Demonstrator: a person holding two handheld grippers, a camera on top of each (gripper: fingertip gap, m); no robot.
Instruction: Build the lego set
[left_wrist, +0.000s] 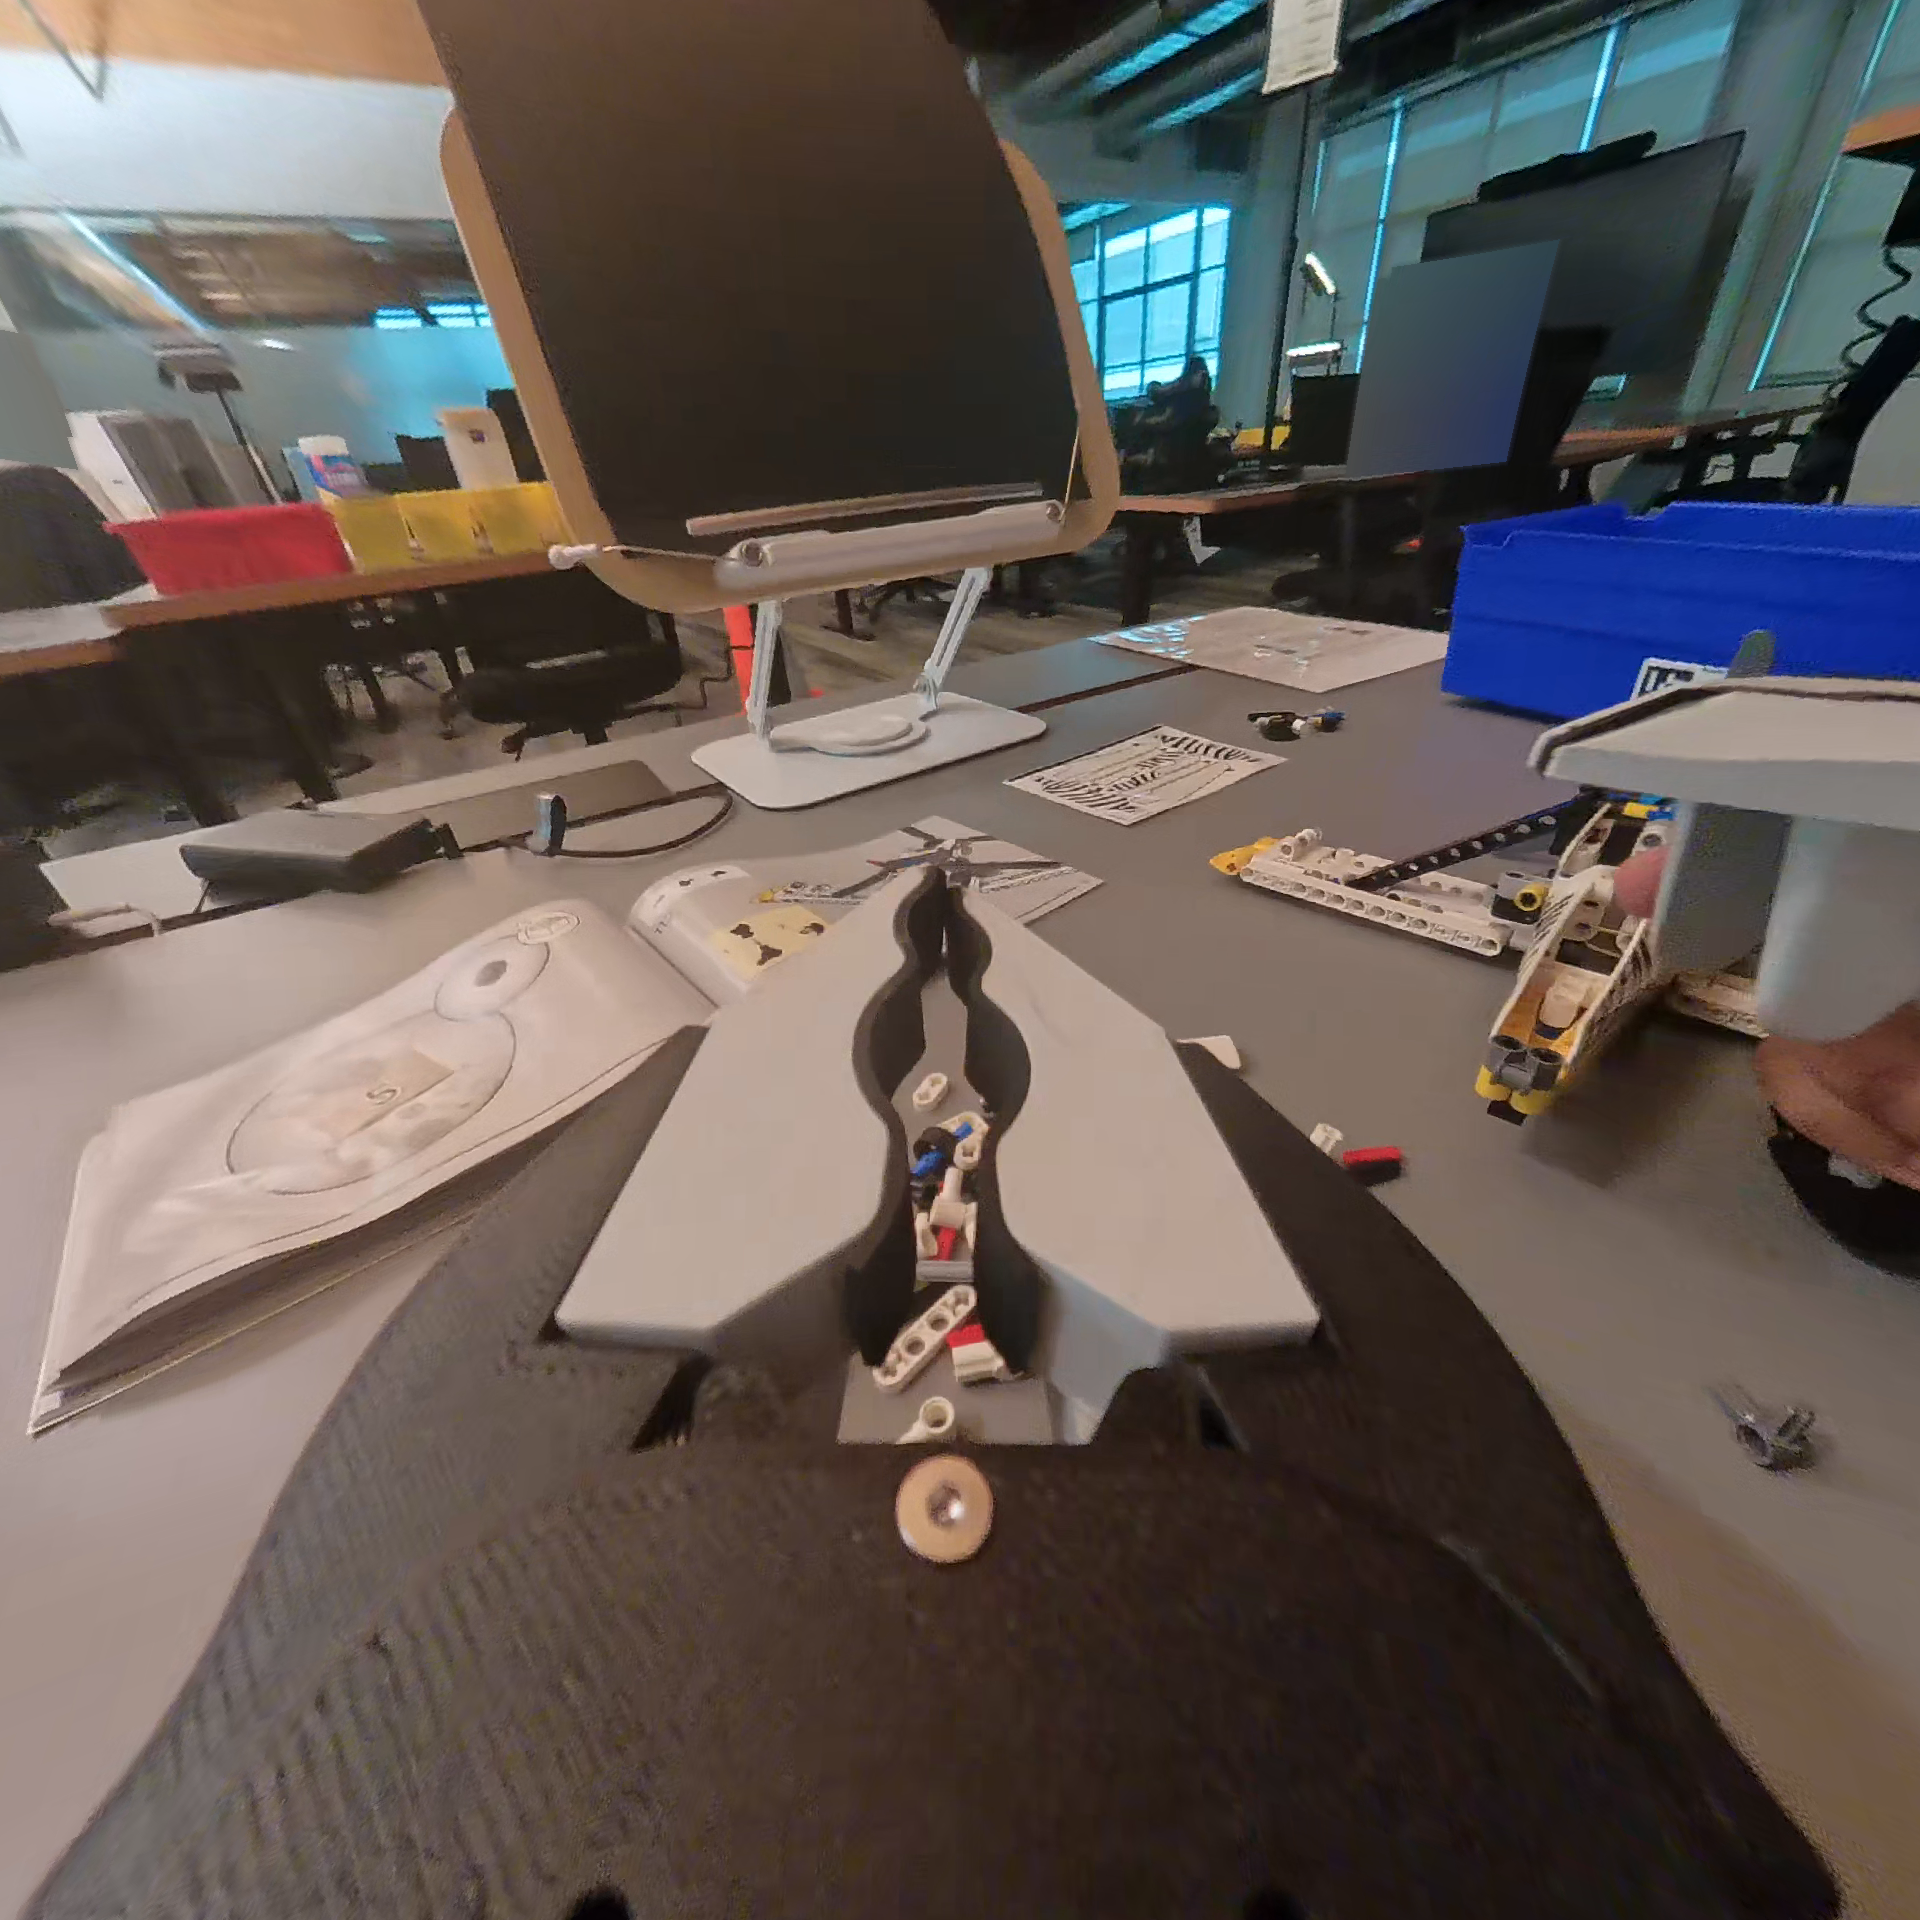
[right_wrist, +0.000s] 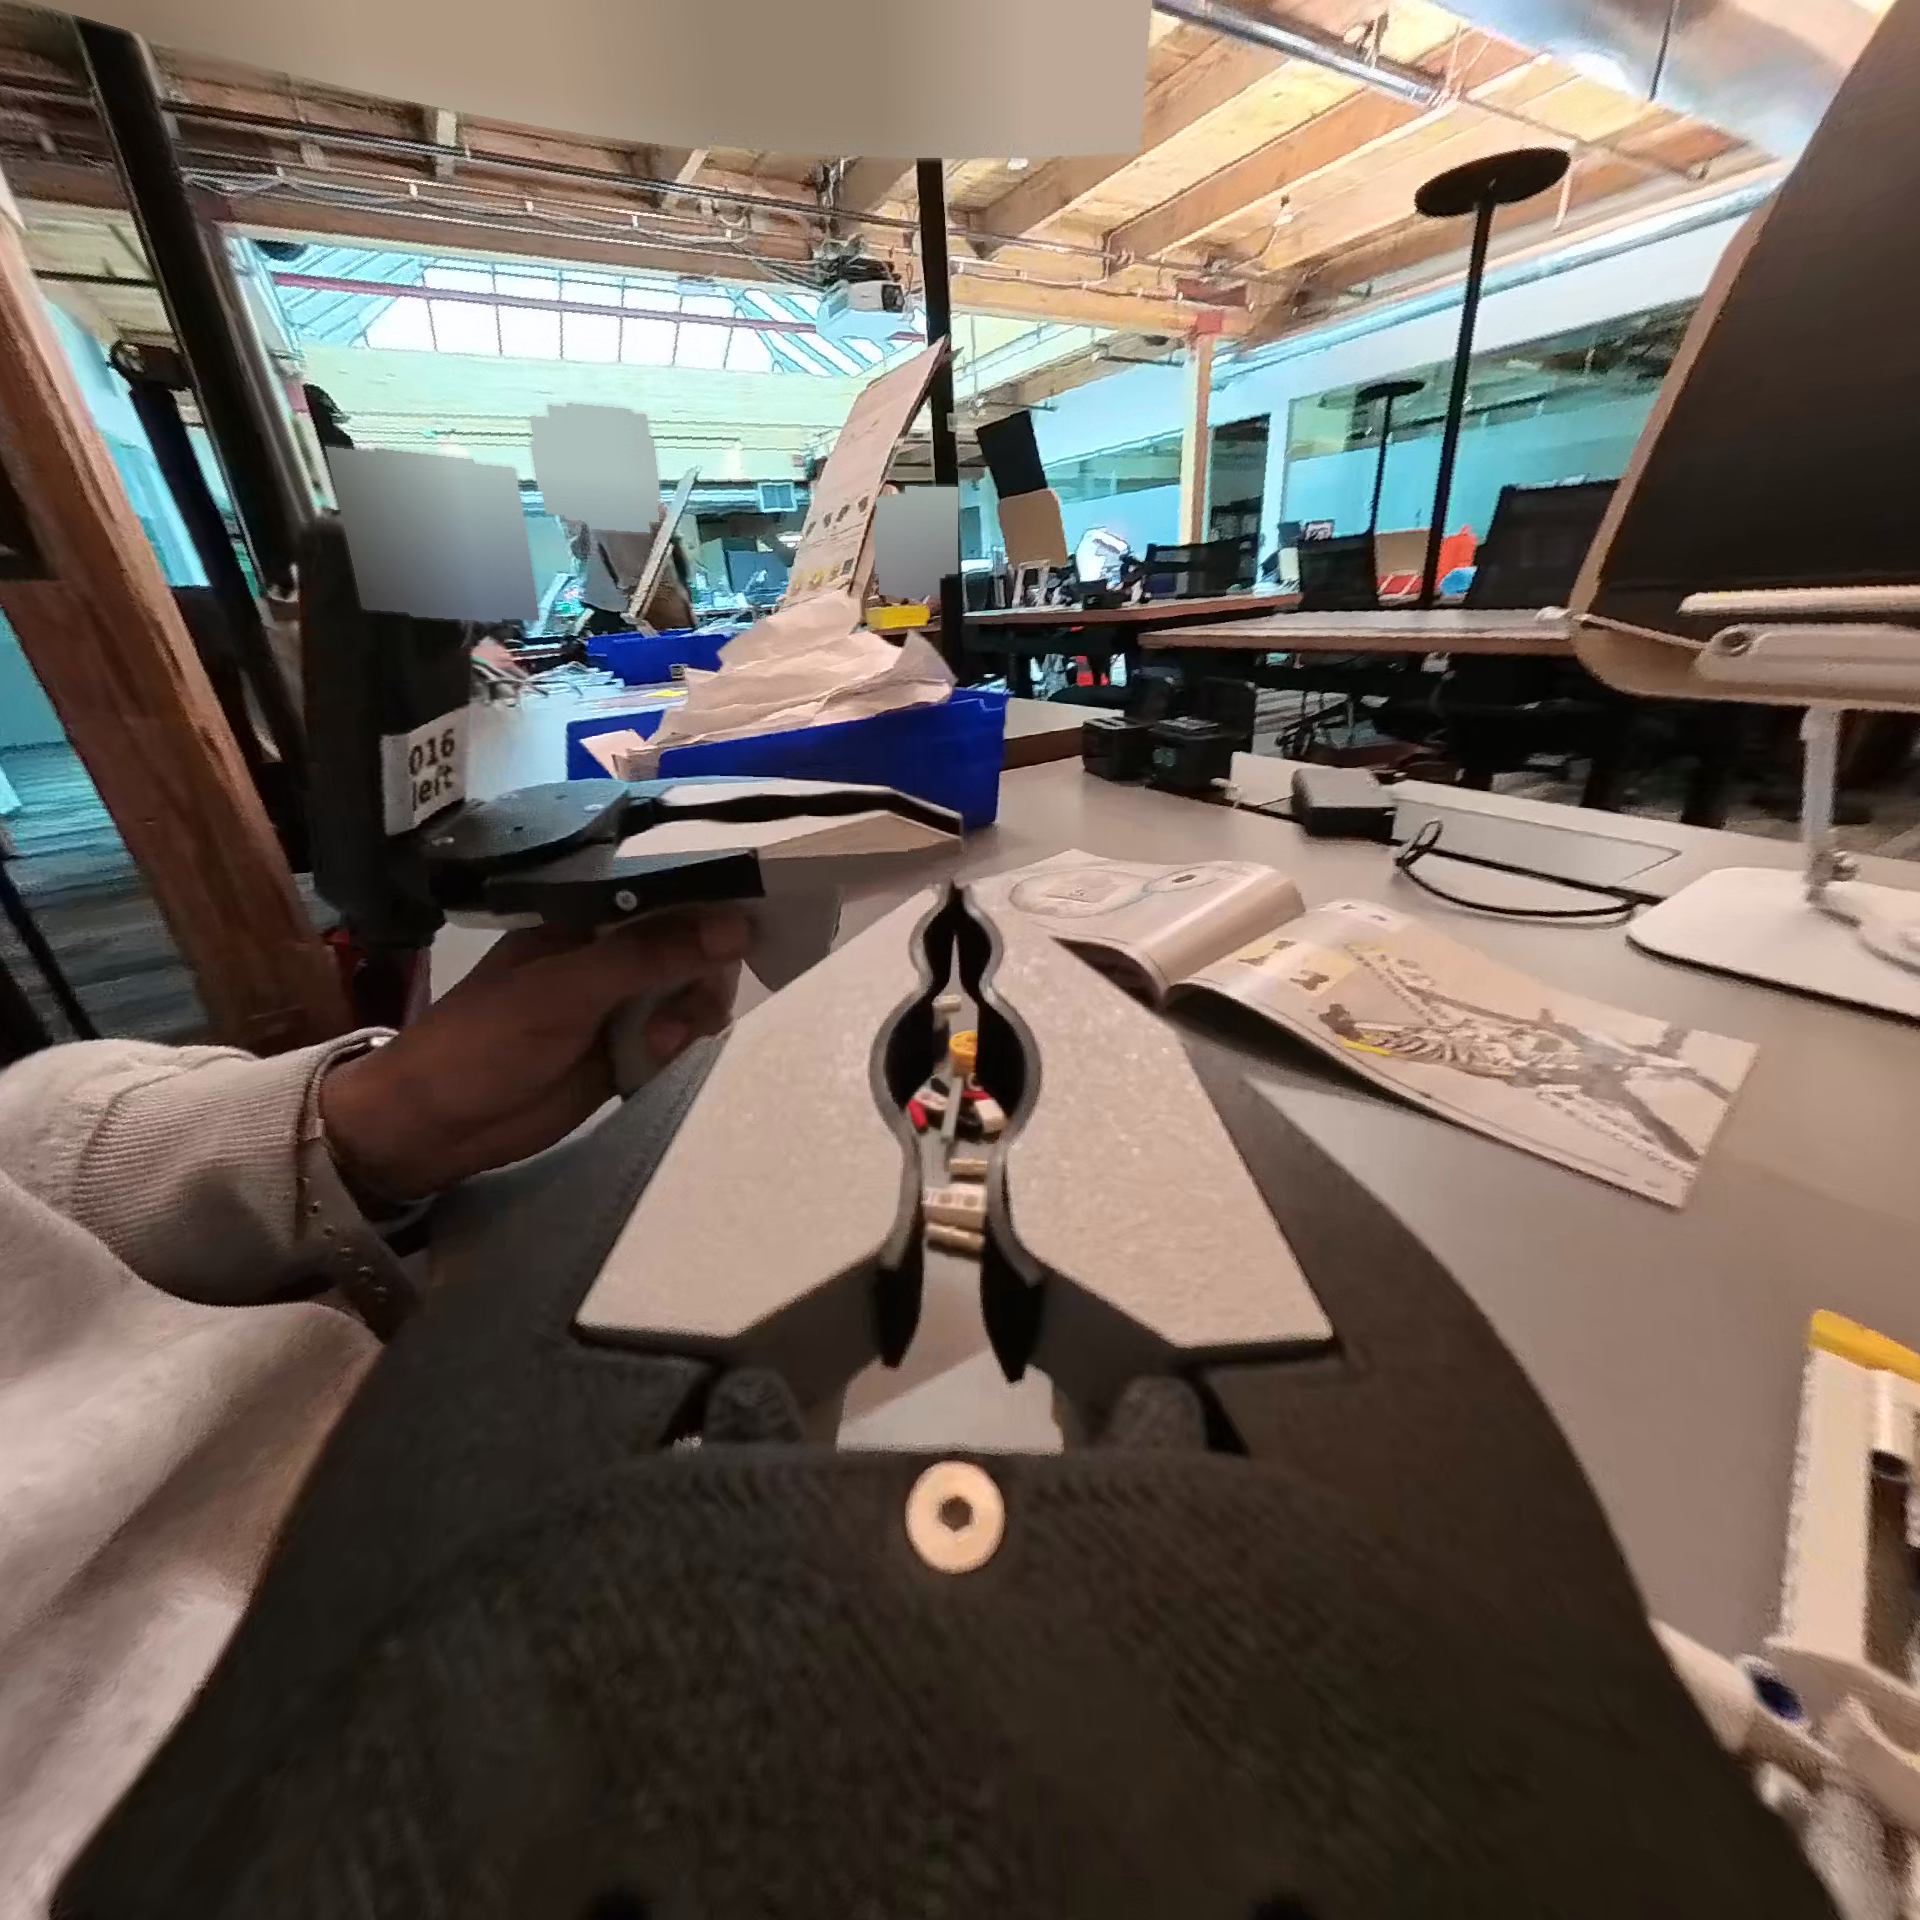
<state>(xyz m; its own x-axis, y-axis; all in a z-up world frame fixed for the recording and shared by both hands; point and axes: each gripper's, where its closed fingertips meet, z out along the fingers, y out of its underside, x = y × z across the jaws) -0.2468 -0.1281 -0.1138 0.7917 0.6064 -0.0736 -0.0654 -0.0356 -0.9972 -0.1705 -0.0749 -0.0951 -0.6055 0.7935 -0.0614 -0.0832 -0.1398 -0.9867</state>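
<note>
My left gripper (left_wrist: 945, 885) is shut and empty, held above a heap of small loose lego pieces (left_wrist: 940, 1205) that shows through the gap between its fingers. A partly built yellow and white lego model (left_wrist: 1558, 977) lies on the grey table at the right, with a white beam frame (left_wrist: 1371, 888) joined to it. The right gripper (left_wrist: 1553, 753) hovers just above that model. In the right wrist view my right gripper (right_wrist: 956, 896) is shut and empty over the loose pieces (right_wrist: 956, 1117). The left gripper (right_wrist: 945, 821) is held in a hand at the left. Part of the model (right_wrist: 1860, 1507) shows at the bottom right.
An open instruction booklet (left_wrist: 364, 1101) (right_wrist: 1351, 997) lies on the table. A tablet on a stand (left_wrist: 769, 312) stands at the back. A blue bin (left_wrist: 1683, 603), a sticker sheet (left_wrist: 1143, 774), a red piece (left_wrist: 1371, 1155) and a small grey piece (left_wrist: 1766, 1434) lie at the right.
</note>
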